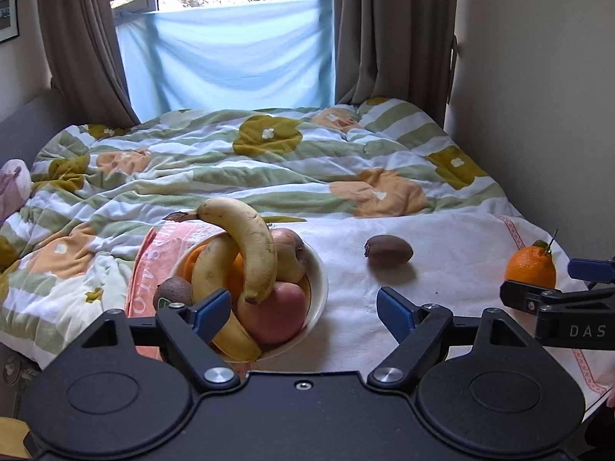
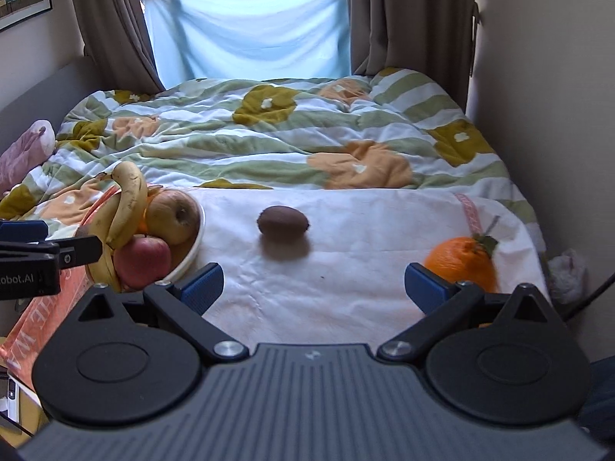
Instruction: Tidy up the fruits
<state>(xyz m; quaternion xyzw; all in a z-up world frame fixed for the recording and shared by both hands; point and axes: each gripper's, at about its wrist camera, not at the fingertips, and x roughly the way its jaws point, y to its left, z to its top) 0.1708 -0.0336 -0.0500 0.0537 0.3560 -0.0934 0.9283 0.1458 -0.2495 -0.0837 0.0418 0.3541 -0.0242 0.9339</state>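
A white bowl (image 1: 317,288) holds two bananas (image 1: 246,246), two apples (image 1: 275,313), orange pieces and a kiwi (image 1: 173,292) at its left edge. The bowl also shows in the right wrist view (image 2: 194,247). A loose kiwi (image 1: 388,249) (image 2: 283,221) lies on the white cloth (image 1: 442,253). An orange with a stem and leaf (image 1: 530,267) (image 2: 461,263) sits at the cloth's right. My left gripper (image 1: 303,311) is open and empty, just in front of the bowl. My right gripper (image 2: 313,286) is open and empty, with its right finger beside the orange.
The cloth lies on a bed with a flowered green-striped quilt (image 1: 269,161). A pink printed towel (image 1: 148,269) lies under the bowl. A wall (image 2: 557,115) runs close on the right. Curtains and a window stand behind the bed. A pink plush (image 2: 23,153) lies at far left.
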